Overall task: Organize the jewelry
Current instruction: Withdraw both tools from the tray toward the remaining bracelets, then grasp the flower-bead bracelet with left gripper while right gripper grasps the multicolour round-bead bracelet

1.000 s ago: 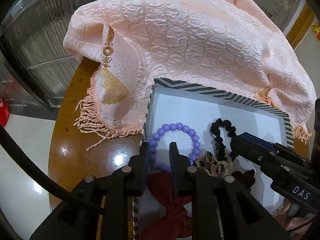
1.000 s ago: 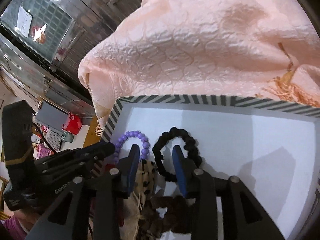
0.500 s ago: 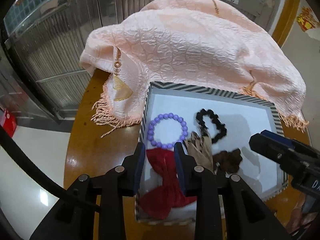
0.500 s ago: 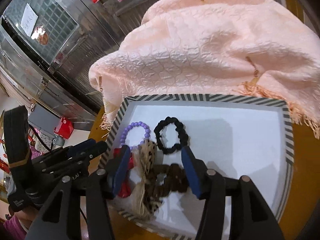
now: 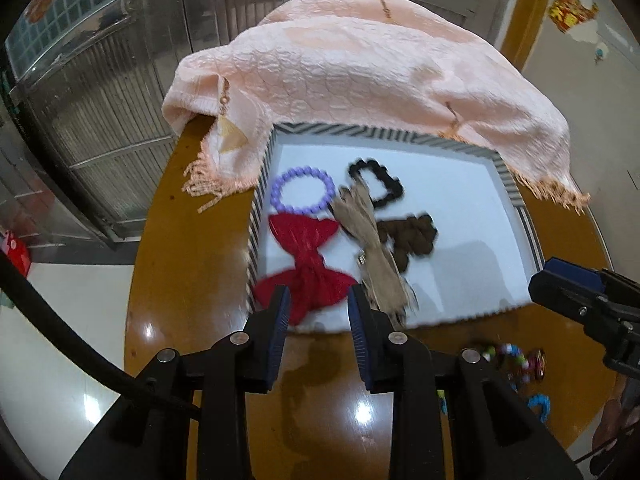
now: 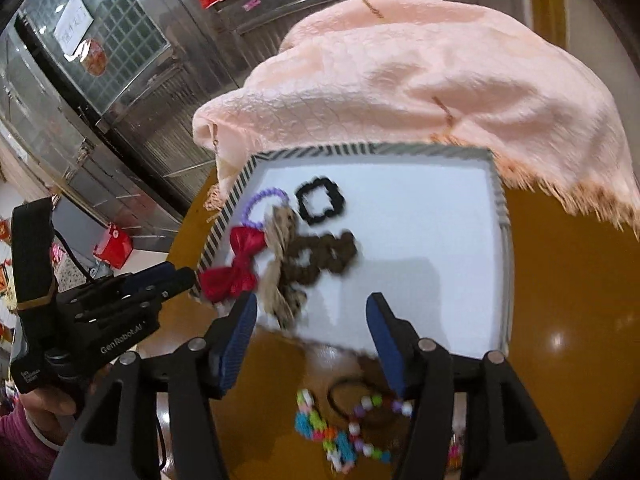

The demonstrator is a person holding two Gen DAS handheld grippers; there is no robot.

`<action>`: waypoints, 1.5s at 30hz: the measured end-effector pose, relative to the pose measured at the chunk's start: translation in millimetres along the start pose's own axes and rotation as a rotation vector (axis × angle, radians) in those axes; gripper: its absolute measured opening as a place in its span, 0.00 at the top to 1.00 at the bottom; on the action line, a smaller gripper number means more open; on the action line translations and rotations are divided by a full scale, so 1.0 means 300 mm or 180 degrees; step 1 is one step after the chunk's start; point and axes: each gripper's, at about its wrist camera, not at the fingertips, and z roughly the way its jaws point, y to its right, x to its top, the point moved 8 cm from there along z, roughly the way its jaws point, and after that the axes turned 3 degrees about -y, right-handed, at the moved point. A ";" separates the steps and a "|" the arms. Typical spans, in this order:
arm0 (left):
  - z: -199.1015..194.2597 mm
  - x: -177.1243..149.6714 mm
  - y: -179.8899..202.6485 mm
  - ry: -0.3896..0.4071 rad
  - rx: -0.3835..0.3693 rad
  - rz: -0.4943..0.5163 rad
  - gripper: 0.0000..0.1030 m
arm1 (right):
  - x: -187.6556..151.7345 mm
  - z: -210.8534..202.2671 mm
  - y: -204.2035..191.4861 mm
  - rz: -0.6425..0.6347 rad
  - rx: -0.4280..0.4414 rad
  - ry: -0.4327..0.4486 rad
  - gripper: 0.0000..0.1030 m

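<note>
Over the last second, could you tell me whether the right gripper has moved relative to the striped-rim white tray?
Yes. The right gripper has pulled back toward the person: its jaws, earlier over the black scrunchie, now sit open at the striped-rim white tray's near edge.

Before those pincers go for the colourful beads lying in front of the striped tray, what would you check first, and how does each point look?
1. Right gripper open wide enough: ok, jaws spread and empty.
2. Left gripper carrying nothing: ok, jaws apart, nothing between them.
3. Colourful bead pieces within view and outside the tray: ok, they lie on the wooden table just below the right gripper.
4. Free room in the tray: ok, its right half is bare white.
5. Items already stowed sit inside: not ok, the red bow and tan bow overlap the near rim.
6. How the beads and the black hair tie tangle: cannot tell, blurred.
</note>
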 end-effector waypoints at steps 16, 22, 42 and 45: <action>-0.059 -0.168 0.093 -0.0051 -0.0150 0.0164 0.84 | -0.232 -0.110 0.069 0.0107 -0.0349 0.0057 0.39; -0.052 -0.213 0.126 -0.0131 -0.0240 0.0190 0.84 | -0.300 -0.130 0.101 0.0090 -0.0442 0.0022 0.38; 0.075 -0.314 0.300 -0.0615 -0.0676 0.0158 0.79 | -0.471 -0.116 0.247 0.0183 -0.0611 -0.0256 0.38; 0.096 -0.318 0.308 -0.0674 -0.0681 0.0137 0.79 | -0.485 -0.116 0.258 0.0119 -0.0666 -0.0286 0.39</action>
